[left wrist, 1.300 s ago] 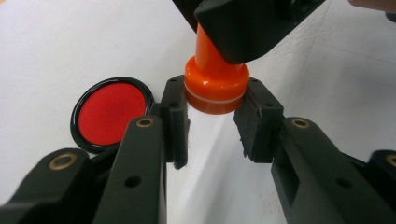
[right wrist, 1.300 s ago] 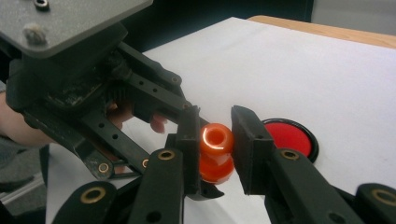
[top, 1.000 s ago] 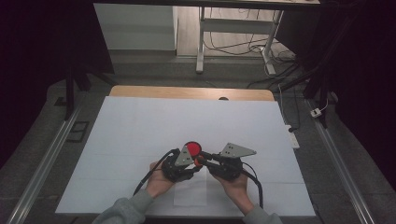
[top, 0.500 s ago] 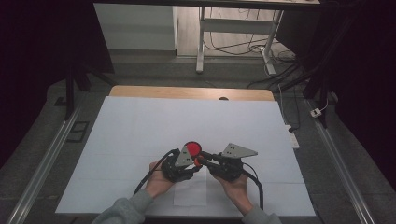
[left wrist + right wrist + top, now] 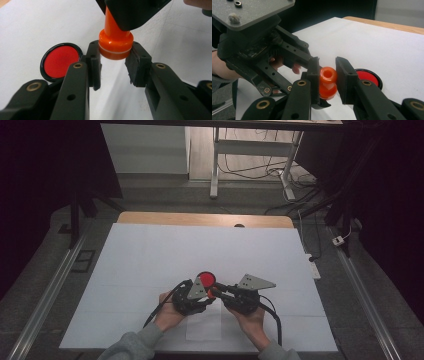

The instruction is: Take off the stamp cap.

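Far left of the fingers: a round black-rimmed pad of red ink (image 5: 61,61), lying flat on the white sheet (image 5: 150,250) over the bench (image 5: 150,217), just beside the left gripper's outer finger and apart from the stamp. Seen also from above (image 5: 205,279), just beyond both sets of fingers.

Next, the left gripper (image 5: 113,65) — fingers (image 5: 94,63) closed on the wide lower end of an orange stamp (image 5: 115,45), one pad pressed to each side (a pale ring runs round that end, level with the pads). Held off the sheet, its narrow neck rising away from the fingers into the other tool's black fingers.

Then the right gripper (image 5: 327,82) — fingers (image 5: 344,80) clamped on the stamp's upper knob (image 5: 328,75), open hole in the knob's top facing the camera. Stamp thus gripped at both ends, squarely between the two pairs of fingers.

From above: left gripper (image 5: 202,296) and right gripper (image 5: 216,291) tip to tip near the bench's front edge, a hand behind each, grey three-cornered plate on top of each, stamp between the tips as a small orange spot (image 5: 211,293).
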`<state>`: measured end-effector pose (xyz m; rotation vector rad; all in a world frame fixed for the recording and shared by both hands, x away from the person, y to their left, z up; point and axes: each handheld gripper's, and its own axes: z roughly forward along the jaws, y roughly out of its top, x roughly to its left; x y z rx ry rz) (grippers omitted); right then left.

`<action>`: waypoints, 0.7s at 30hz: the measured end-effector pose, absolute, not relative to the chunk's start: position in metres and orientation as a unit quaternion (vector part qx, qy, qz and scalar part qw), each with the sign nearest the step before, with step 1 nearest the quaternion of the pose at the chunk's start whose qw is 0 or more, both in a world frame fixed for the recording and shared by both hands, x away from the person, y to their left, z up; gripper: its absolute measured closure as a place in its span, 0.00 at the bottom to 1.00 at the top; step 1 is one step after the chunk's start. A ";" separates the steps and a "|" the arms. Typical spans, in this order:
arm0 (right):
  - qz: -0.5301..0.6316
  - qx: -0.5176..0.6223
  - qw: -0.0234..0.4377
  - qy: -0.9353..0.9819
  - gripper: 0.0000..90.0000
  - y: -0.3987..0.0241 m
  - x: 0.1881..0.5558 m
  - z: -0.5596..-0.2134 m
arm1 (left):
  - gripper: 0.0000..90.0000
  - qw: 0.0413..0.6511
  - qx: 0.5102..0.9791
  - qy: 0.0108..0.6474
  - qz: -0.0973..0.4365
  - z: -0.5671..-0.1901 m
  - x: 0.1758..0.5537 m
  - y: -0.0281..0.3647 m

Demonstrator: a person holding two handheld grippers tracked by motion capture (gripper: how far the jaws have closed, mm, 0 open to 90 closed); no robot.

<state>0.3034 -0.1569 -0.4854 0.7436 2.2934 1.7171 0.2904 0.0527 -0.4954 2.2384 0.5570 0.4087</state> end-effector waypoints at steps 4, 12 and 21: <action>0.575 0.251 0.092 0.773 0.81 -0.156 0.303 -0.487 | 0.73 0.382 0.883 0.219 0.162 -0.497 0.290 0.052; 0.574 0.256 0.088 0.773 0.81 -0.156 0.304 -0.489 | 0.73 0.381 0.883 0.220 0.161 -0.498 0.291 0.052; 0.594 0.273 0.109 0.749 0.82 -0.161 0.303 -0.486 | 0.73 0.311 0.907 0.214 0.186 -0.513 0.292 0.047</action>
